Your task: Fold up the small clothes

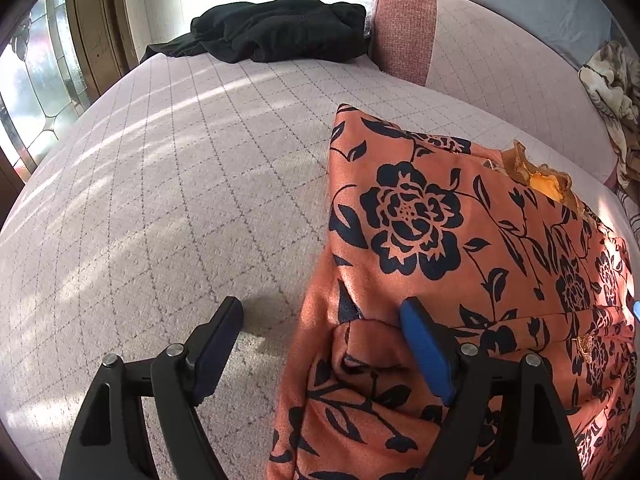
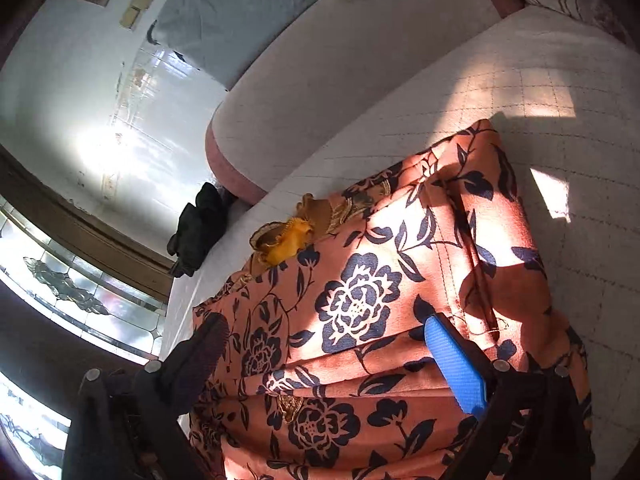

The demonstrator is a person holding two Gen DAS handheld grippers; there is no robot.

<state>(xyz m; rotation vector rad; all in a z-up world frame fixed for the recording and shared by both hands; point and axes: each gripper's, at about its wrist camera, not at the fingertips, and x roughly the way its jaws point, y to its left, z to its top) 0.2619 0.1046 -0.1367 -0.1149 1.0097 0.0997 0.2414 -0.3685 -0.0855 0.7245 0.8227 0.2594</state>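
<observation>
the orange floral garment (image 1: 460, 248) lay partly folded on the pale quilted seat (image 1: 160, 208) of the sofa, its dark rose print face up and a frilled yellow-gold neckline (image 1: 540, 178) showing at its far edge. the left gripper (image 1: 320, 316) stood over the garment's near left corner with its jaws spread wide — the blue-padded finger (image 1: 428, 352) rested on the cloth by a bunched fold, the other finger (image 1: 218, 340) stood off the cloth above bare seat, so nothing was pinched between them. the right gripper (image 2: 324, 340) hovered over the garment (image 2: 380, 300) from the other side, its jaws also wide apart — blue pad (image 2: 456, 364) over a folded edge, dark finger (image 2: 200, 352) at the cloth's border — gripping nothing. a black garment (image 1: 280, 28) lay well apart at the far end of the seat.
</observation>
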